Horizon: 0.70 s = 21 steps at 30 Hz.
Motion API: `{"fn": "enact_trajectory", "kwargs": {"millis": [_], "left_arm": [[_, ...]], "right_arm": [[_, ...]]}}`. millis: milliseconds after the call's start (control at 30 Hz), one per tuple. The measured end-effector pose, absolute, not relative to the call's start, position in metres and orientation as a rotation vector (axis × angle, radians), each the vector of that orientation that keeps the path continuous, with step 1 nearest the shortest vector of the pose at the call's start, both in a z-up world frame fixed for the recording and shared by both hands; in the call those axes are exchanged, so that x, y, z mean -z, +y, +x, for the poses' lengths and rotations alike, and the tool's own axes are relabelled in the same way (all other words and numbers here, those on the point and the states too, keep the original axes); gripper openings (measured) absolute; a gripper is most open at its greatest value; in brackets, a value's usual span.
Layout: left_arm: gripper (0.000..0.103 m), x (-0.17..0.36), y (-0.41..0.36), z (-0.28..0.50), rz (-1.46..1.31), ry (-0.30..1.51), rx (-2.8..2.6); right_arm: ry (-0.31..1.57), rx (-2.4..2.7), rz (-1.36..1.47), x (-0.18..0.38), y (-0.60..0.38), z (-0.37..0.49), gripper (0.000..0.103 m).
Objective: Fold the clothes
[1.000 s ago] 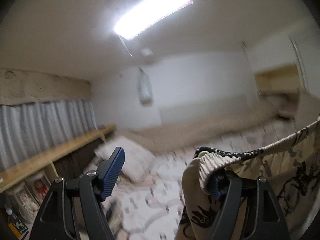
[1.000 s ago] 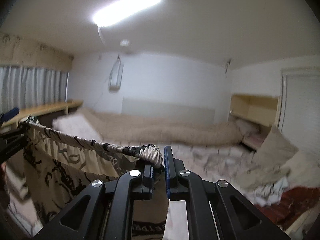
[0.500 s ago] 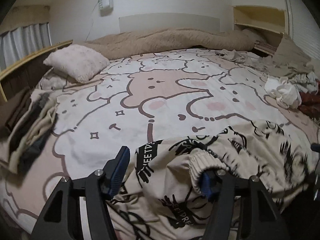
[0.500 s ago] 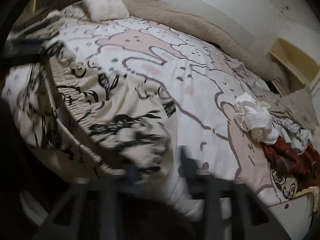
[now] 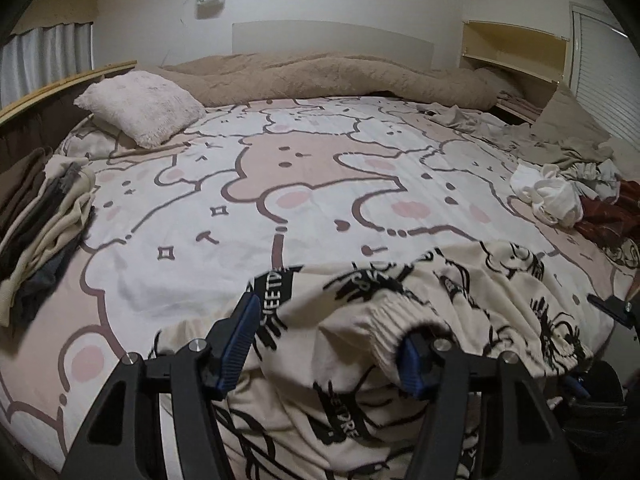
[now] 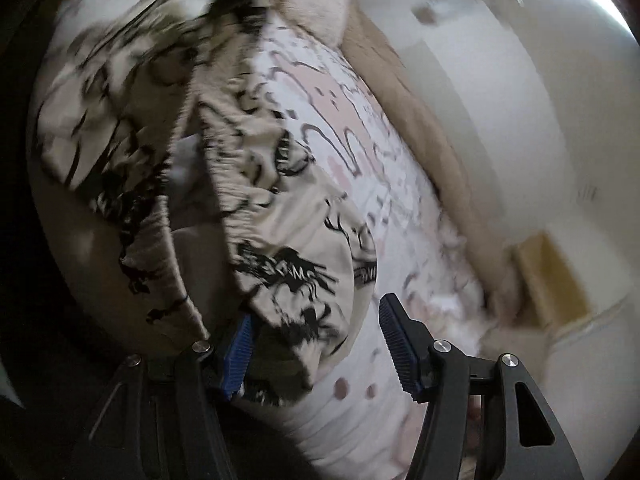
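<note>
Spread over the near edge of a bed with a pink-and-white bear-print cover, cream trousers with black graphic print are seen lying loose. Both the left gripper and the right gripper are held with fingers parted, fabric draped between them but not clamped. Farther off, a fluffy white pillow and a beige blanket are seen by the headboard.

Right claw stands parted over the bed. Cream black-printed garment drapes between its pads, elastic waistband bunched. Beige blanket lies beyond the garment. View blurred, tilted.
</note>
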<state>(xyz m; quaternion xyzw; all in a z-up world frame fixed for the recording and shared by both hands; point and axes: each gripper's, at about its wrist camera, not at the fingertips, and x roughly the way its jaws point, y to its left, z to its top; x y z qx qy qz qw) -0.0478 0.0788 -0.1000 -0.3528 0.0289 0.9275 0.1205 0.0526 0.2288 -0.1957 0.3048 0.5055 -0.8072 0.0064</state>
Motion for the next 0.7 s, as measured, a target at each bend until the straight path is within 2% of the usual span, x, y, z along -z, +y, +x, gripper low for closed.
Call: {"fn": "enact_trajectory", "kwargs": {"millis": [67, 133, 200, 233, 433, 633, 700], "left_arm": [[0.062, 0.104, 0.077, -0.046, -1.042, 0.083, -2.702], [0.062, 0.107, 0.074, -0.047, -1.055, 0.078, -2.703], [0.062, 0.110, 0.070, -0.049, -1.074, 0.074, -2.701], [0.062, 0.111, 0.069, -0.050, -1.083, 0.074, -2.699], [0.062, 0.125, 0.071, -0.047, -1.152, 0.088, -2.684], [0.062, 0.136, 0.087, -0.038, -1.217, 0.102, -2.653], [0.062, 0.137, 0.093, -0.037, -1.219, 0.129, -2.676]], "right_arm": [[1.752, 2.443, 0.850, 0.209, 0.220, 0.058, 0.060], [1.881, 2.364, 0.769, 0.220, 0.213, 0.061, 0.052], [1.855, 2.348, 0.832, 0.222, 0.214, 0.056, 0.012], [1.798, 2.375, 0.875, 0.217, 0.217, 0.052, 0.008], [1.276, 2.653, 1.065, 0.160, 0.252, 0.023, 0.006], [0.485, 3.022, 1.026, 0.086, 0.308, 0.000, 0.005], [0.346, 3.057, 0.998, 0.073, 0.315, 0.000, 0.005]]}}
